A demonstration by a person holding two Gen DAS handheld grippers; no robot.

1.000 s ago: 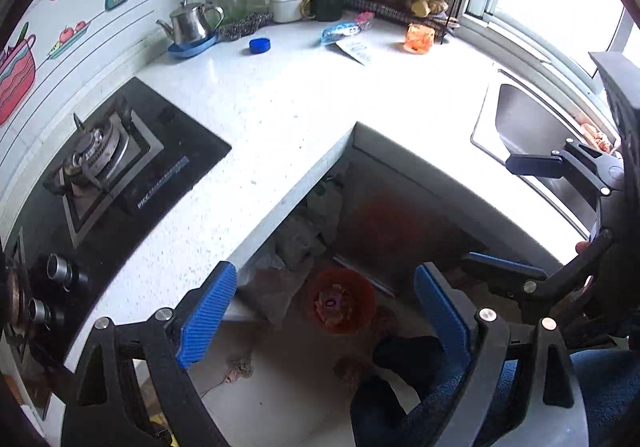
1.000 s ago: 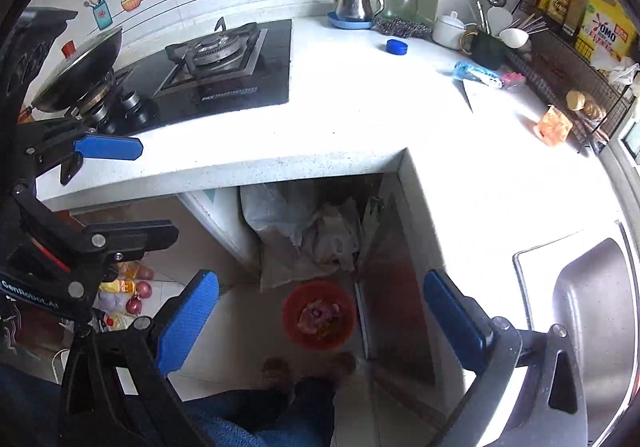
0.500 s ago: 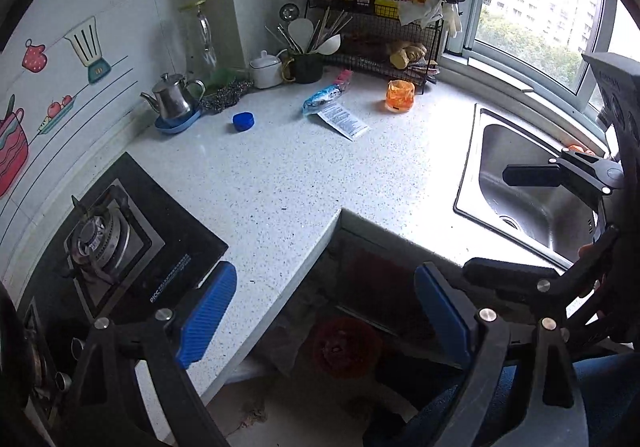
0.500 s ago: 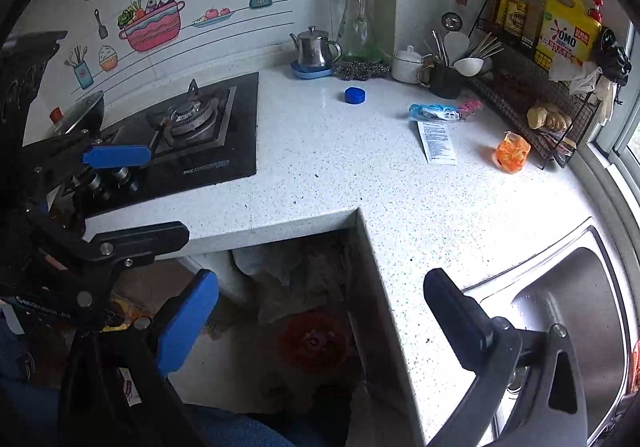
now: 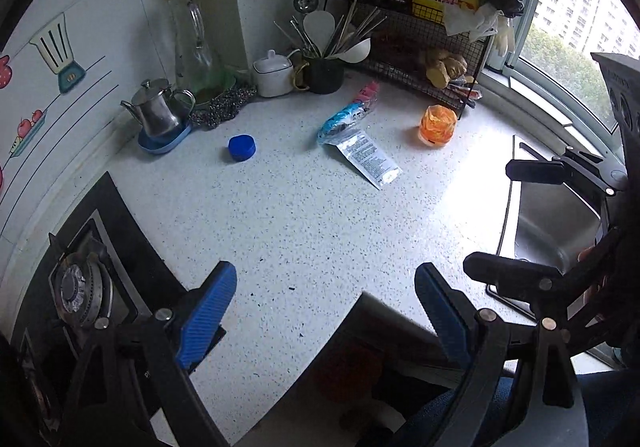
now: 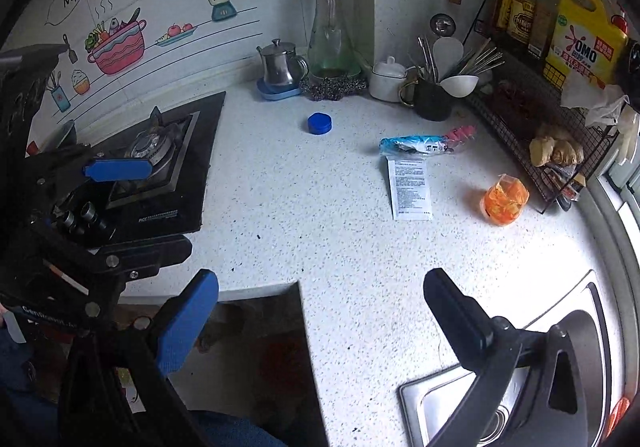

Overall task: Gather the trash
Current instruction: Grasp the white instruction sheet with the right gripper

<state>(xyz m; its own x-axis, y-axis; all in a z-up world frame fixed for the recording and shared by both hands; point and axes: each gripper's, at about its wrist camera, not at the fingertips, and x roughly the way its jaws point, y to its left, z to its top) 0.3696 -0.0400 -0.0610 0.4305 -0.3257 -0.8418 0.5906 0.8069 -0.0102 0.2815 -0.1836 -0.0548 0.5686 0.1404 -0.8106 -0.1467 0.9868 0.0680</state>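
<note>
At the far left a gas stove [image 6: 160, 163] sits in the white speckled counter [image 5: 304, 215], its near knobs partly hidden behind the left gripper [image 5: 326, 317], which hangs over the near counter edge with its jaws spread wide and nothing between them. Behind the stove, a steel teapot [image 6: 280, 65] stands against the wall, just left of a glass jug [image 6: 330, 35]. The trash lies on the far part of the counter: a blue cap [image 6: 319, 123], then a blue and pink wrapper [image 6: 424, 143] touching a flat white packet [image 6: 410, 187], then an orange plastic cup [image 6: 505, 199] near the wire rack [image 6: 536, 115]. The packet's print is too small to read. The right gripper [image 6: 320, 321] is likewise wide apart and empty, over the counter's near corner. Below that corner the floor is dark, and a reddish shape there is too blurred to make out. At the far right the steel sink [image 6: 592, 347] is cut off by the frame edge.
</note>
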